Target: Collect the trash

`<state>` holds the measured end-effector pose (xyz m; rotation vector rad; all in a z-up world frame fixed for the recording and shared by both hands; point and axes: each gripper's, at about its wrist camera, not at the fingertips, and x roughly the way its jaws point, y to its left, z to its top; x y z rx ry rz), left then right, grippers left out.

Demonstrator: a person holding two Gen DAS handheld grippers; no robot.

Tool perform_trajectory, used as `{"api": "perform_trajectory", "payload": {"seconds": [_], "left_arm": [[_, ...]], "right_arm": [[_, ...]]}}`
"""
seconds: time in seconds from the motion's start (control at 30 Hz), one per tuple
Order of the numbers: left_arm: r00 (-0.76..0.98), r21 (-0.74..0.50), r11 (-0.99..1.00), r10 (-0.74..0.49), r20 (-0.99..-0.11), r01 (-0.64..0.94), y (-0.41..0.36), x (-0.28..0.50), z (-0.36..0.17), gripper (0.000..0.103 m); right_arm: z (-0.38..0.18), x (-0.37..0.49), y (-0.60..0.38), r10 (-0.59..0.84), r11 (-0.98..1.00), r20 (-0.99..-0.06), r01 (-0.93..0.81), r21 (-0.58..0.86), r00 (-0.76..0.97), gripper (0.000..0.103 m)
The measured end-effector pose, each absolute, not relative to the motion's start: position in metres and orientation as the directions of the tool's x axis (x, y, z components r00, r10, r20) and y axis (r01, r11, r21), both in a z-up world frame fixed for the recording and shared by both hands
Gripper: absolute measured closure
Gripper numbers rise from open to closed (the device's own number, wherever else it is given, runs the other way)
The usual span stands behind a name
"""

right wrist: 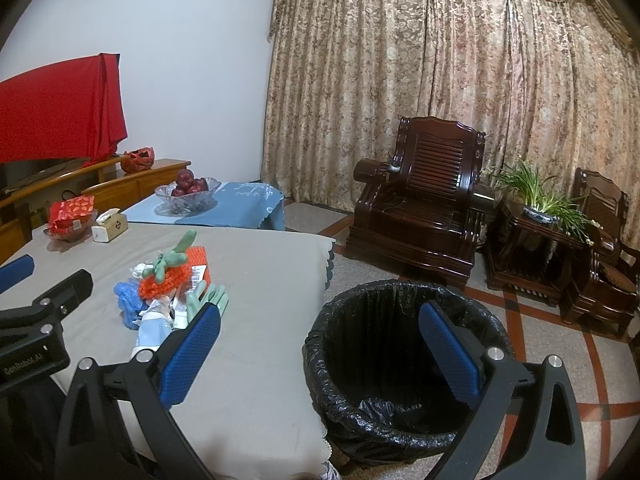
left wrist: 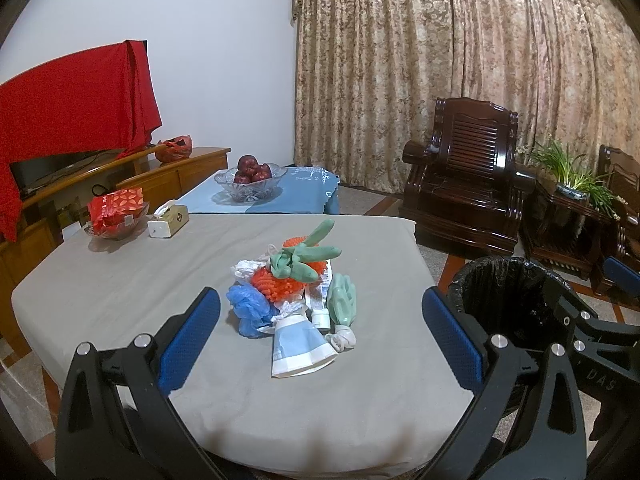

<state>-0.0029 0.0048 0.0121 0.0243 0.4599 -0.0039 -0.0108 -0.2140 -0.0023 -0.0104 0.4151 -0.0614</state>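
A heap of trash lies mid-table on the grey cloth [left wrist: 120, 288]: green rubber gloves [left wrist: 308, 254], orange foam netting [left wrist: 276, 282], a blue plastic wad [left wrist: 248, 308], a pale blue paper bag [left wrist: 298, 346] and white crumpled tissue [left wrist: 342, 340]. My left gripper [left wrist: 320, 340] hovers open just short of the heap, nothing between its blue pads. Right of the table stands a bin lined with a black bag [right wrist: 400, 364]. My right gripper [right wrist: 320, 354] hangs open over the bin's near rim, empty. The same heap [right wrist: 168, 292] shows to its left.
A tissue box [left wrist: 168, 220] and a glass dish holding red packets [left wrist: 116, 212] sit at the table's far left. A bowl of apples [left wrist: 250, 180] rests on the blue-clothed table behind. Dark wooden armchairs [right wrist: 424, 204] and a potted plant [right wrist: 540, 200] stand beyond the bin.
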Motion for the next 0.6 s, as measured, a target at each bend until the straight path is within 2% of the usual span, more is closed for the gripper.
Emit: {"api": "perform_trajectory", "payload": {"seconds": [0.6], "left_arm": [[0.897, 0.021, 1.0, 0.002, -0.443, 0.008, 0.0042, -0.0029, 0.0101, 0.005]], "right_arm": [[-0.0029, -0.0101, -0.2139, -0.063, 0.998, -0.404, 0.059, -0.023, 0.912, 0.006]]}}
